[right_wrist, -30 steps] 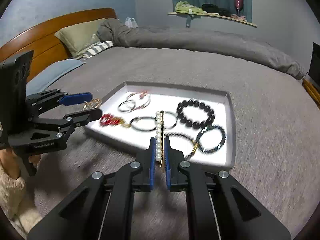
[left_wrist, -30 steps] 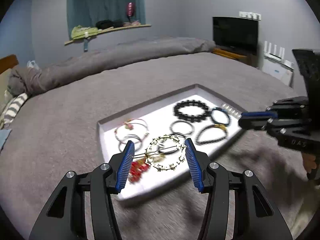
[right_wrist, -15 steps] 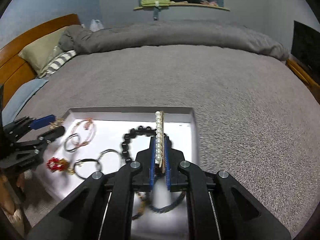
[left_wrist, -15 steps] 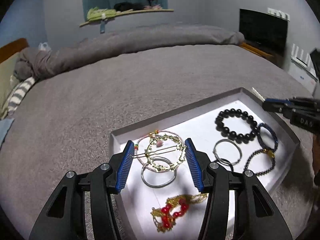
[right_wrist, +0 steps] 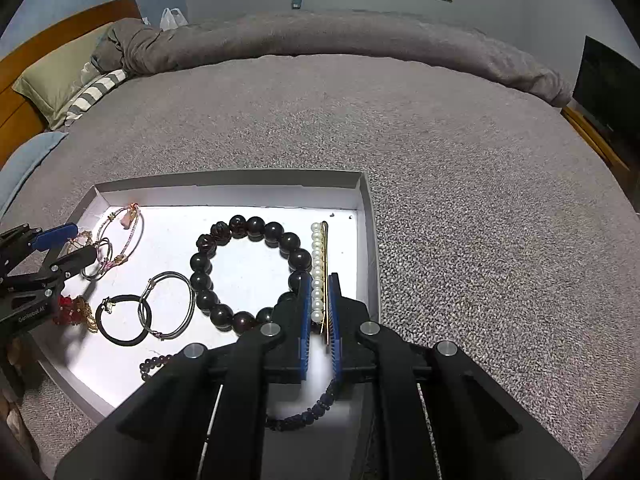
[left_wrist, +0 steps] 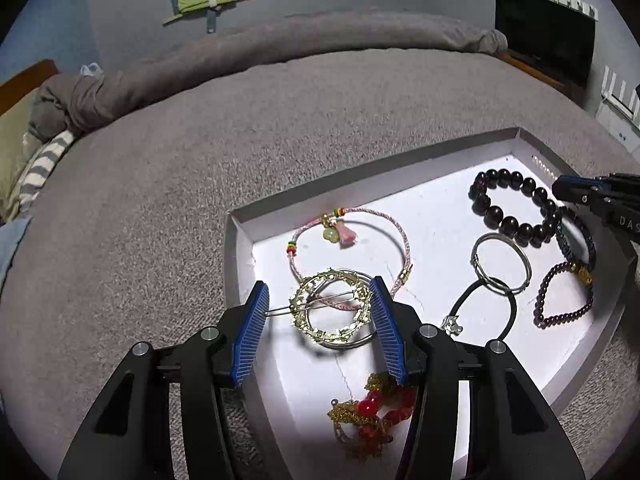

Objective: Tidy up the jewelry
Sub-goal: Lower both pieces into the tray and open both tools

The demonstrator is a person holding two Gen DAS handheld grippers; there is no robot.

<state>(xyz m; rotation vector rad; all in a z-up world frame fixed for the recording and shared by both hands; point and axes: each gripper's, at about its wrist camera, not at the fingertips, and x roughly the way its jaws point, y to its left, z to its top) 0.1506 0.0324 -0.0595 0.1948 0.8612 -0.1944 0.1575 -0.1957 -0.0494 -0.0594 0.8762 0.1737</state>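
Observation:
A white tray [left_wrist: 432,216] lies on the grey bed and holds several pieces of jewelry. My left gripper [left_wrist: 320,300] is shut on a round gold hair clip [left_wrist: 330,308], held just above the tray's near left part, over a silver ring and a pink cord bracelet [left_wrist: 352,240]. My right gripper [right_wrist: 319,300] is shut on a pearl hair pin [right_wrist: 318,268] that reaches along the tray's right wall [right_wrist: 370,240], beside the dark bead bracelet [right_wrist: 248,272]. The right gripper's tip also shows in the left wrist view [left_wrist: 576,192].
The tray also holds a silver bangle [left_wrist: 502,262], a black hair tie [left_wrist: 486,308], a purple bead bracelet [left_wrist: 564,296], a dark blue bracelet [left_wrist: 576,236] and a red and gold chain [left_wrist: 372,412]. Grey bedding [right_wrist: 320,120] surrounds the tray. Pillows [right_wrist: 60,76] lie at far left.
Both grippers have moved lower and closer over the tray with their pieces. The pearl pin now lies along the tray's right side; the gold clip hangs over the left rings.

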